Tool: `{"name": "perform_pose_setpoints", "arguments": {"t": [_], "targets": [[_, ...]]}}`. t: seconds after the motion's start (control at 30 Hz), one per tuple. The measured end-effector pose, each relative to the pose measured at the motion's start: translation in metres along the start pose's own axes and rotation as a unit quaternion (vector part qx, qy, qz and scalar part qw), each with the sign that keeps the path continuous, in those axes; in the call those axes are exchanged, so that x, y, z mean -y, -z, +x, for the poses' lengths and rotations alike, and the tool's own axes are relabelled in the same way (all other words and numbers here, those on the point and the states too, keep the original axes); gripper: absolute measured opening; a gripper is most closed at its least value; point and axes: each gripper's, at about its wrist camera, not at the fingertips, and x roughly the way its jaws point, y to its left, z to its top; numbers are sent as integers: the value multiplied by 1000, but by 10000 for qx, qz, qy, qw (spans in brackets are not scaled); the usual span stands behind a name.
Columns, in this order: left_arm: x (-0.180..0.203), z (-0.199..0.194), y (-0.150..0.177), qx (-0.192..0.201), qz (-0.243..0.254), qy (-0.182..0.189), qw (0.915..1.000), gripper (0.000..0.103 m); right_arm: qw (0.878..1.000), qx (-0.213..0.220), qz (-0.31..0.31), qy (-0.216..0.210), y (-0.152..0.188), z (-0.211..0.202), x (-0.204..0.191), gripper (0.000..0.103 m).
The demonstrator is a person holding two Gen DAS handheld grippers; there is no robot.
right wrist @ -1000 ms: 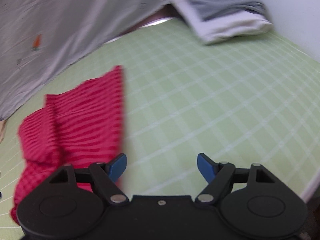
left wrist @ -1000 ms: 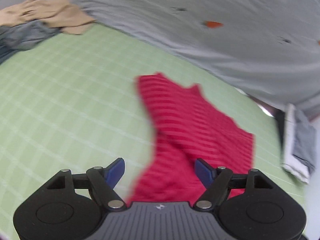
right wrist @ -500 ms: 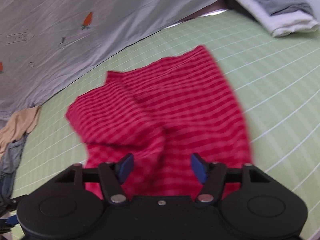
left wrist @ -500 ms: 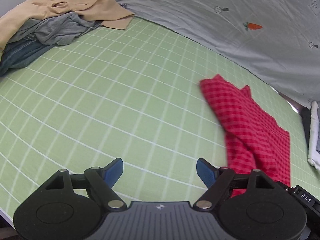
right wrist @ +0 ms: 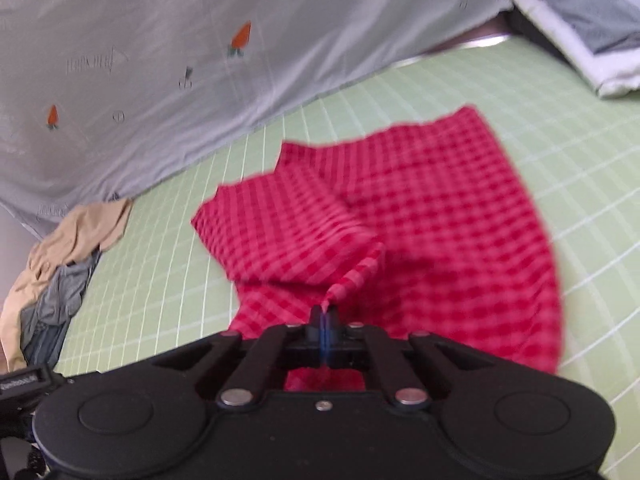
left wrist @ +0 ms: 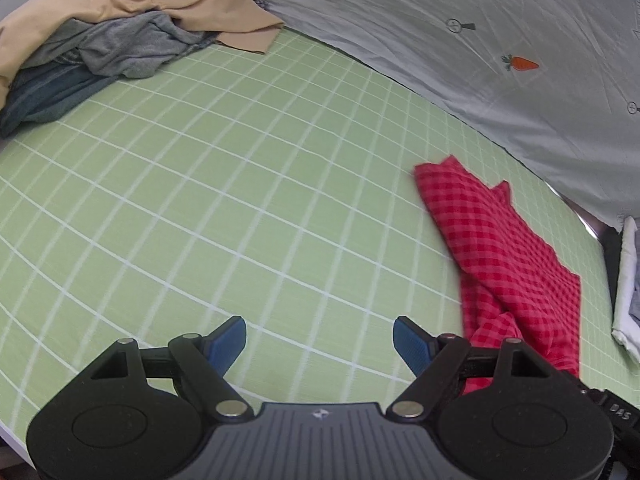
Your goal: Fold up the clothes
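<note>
A red checked cloth (right wrist: 420, 216) lies crumpled on the green grid bedsheet (right wrist: 560, 128). My right gripper (right wrist: 325, 318) is shut on a pinched fold at the cloth's near edge, which rises in a small peak. In the left wrist view the same cloth (left wrist: 508, 256) lies to the right. My left gripper (left wrist: 320, 340) is open and empty over bare sheet (left wrist: 200, 184), left of the cloth.
A pile of tan, grey and dark clothes (left wrist: 100, 36) sits at the far left; it also shows in the right wrist view (right wrist: 60, 276). A grey carrot-print sheet (left wrist: 480, 40) lies along the back. Folded white and grey clothes (right wrist: 580, 28) lie at the far right.
My right gripper has come down on the red cloth and shut on a fold of it. My left gripper stays open and has barely moved since half a second ago.
</note>
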Motion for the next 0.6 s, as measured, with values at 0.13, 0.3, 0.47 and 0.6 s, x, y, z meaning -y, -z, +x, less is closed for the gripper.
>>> {"name": "perform_pose_setpoints", "arguments": {"t": [0.13, 0.3, 0.47, 0.6], "targets": [[31, 7, 8, -84, 119, 153, 9998, 81, 9994, 277, 9, 229, -17, -24, 24, 1], [75, 17, 18, -228, 368, 322, 9985, 81, 9966, 301, -11, 765, -24, -36, 66, 1], [110, 32, 23, -387, 664, 204, 9968, 82, 9918, -464, -202, 1177, -17, -14, 96, 7], [128, 45, 21, -512, 791, 50, 9955, 82, 9924, -576, -253, 1054, -23, -12, 108, 33]]}}
